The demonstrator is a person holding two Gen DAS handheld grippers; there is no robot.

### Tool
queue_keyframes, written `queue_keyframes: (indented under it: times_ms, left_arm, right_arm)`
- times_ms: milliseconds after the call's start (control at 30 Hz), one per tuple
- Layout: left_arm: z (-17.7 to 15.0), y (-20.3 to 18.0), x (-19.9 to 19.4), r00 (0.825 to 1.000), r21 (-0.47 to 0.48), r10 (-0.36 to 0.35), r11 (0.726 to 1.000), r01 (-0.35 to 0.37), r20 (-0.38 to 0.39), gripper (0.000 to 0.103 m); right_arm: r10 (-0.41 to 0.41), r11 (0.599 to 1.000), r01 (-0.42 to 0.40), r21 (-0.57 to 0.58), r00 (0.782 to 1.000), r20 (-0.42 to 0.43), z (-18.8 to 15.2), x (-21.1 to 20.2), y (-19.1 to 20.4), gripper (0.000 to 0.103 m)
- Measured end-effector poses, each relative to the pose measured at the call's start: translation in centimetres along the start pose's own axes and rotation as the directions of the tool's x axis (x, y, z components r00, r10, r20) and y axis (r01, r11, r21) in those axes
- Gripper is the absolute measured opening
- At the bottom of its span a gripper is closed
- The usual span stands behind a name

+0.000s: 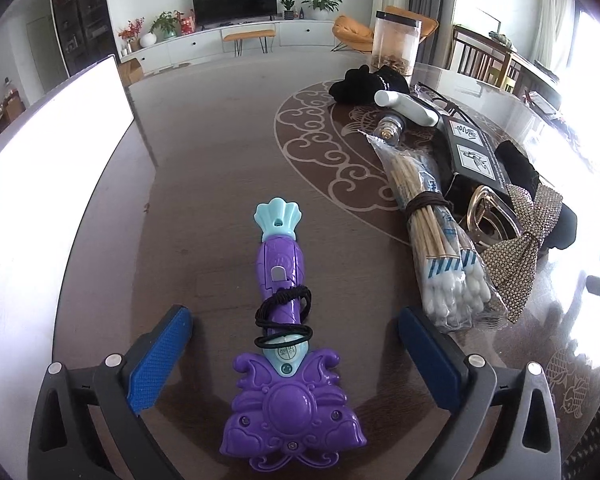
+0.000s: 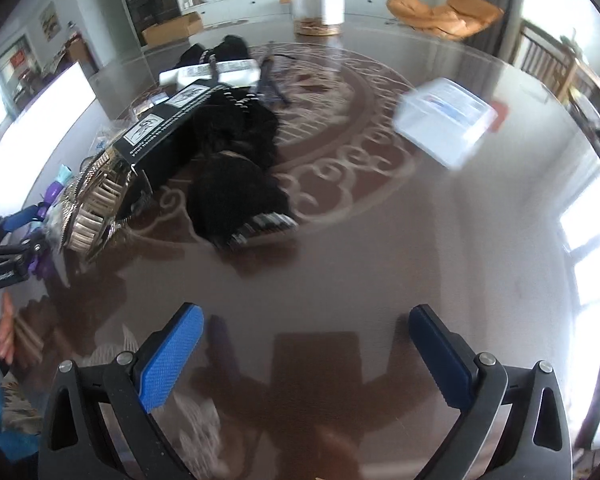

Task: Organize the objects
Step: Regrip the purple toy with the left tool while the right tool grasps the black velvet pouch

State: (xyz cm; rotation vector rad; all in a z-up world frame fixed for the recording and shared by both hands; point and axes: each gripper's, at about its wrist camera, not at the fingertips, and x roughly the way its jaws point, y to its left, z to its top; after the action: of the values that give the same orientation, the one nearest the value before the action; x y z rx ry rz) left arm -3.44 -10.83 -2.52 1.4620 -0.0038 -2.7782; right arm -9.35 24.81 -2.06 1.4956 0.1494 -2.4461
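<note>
A purple and teal toy wand (image 1: 284,328) with black hair ties (image 1: 284,316) wound round its handle lies on the brown table between the fingers of my left gripper (image 1: 296,328), which is open around it without touching. To its right lie a bag of cotton swabs (image 1: 436,232), a rhinestone bow (image 1: 520,240), a black box (image 1: 472,152), a white tube (image 1: 404,106) and black gloves (image 1: 364,84). My right gripper (image 2: 306,336) is open and empty over bare table. Ahead of it lie black gloves (image 2: 236,152), the black box (image 2: 160,124) and a clear plastic box (image 2: 444,116).
A white bin wall (image 1: 56,152) stands at the left of the table. A clear jar (image 1: 394,46) stands at the far edge, also in the right wrist view (image 2: 318,0). The left gripper (image 2: 12,240) shows at the far left of the right wrist view.
</note>
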Motion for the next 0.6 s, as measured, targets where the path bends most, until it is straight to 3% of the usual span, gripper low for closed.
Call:
queue_keyframes:
  times_ms: [100,133,200,233,300,367,433,467,533,567,600]
  left_arm:
    - [0.3,0.2,0.1,0.998,0.037,-0.041,0.998,0.042,-0.040,0.103]
    - [0.3,0.8,-0.2,0.994,0.045,-0.091,0.995,0.093,-0.055,0.103]
    - [0.2,3.2,-1.3,0.969,-0.050,-0.237,0.971,0.234,-0.063,0.103]
    - [0.1,3.7,-1.5,0.964,-0.076,-0.258,0.964,0.253,-0.062,0.103]
    - [0.3,4.2,-2.2,0.963,-0.082,-0.264,0.962,0.259,-0.057,0.103]
    - [0.7,3.4,-2.5,0.978,-0.015,-0.203,0.979,0.203,-0.054,0.103]
    - [1.3,2.5,-2.2,0.984,0.019,-0.170,0.985,0.171,-0.054,0.101]
    - [1.7,2.0,-1.9,0.984,0.023,-0.167,0.985,0.169,-0.060,0.097]
    - [2.4,1.4,-0.7,0.982,0.020,-0.164,0.986,0.167,-0.092,0.077]
    - [2.5,1.1,0.1,0.982,0.026,-0.149,0.988,0.153,-0.119,0.067]
    - [2.7,0.7,0.0,0.990,0.055,-0.107,0.992,0.112,-0.095,0.053]
  right_arm:
    - [0.023,1.000,-0.023,0.002,0.999,0.025,1.7,-1.1,0.2,0.102]
    - [0.031,0.999,-0.031,-0.005,0.999,0.030,2.4,-1.0,0.4,0.102]
    - [0.061,0.998,-0.060,-0.030,0.998,0.022,4.3,-0.5,1.6,0.102]
    - [0.066,0.997,-0.065,-0.045,0.998,0.019,5.0,-0.1,2.2,0.102]
    - [0.059,0.995,-0.059,-0.075,0.998,-0.002,6.6,1.3,3.5,0.102]
    - [0.039,0.996,-0.042,-0.081,0.998,-0.040,7.9,3.2,4.0,0.100]
    - [0.031,0.997,-0.037,-0.069,0.995,-0.090,8.5,4.5,4.1,0.086]
    - [0.031,0.997,-0.037,-0.061,0.994,-0.107,8.4,5.0,4.0,0.069]
    - [0.011,0.998,-0.018,-0.068,0.995,-0.097,8.4,4.9,4.1,0.055]
    - [0.009,0.998,-0.015,-0.065,0.995,-0.097,8.2,4.7,4.1,0.042]
    - [0.006,0.998,-0.012,-0.060,0.995,-0.096,8.0,4.4,4.0,0.035]
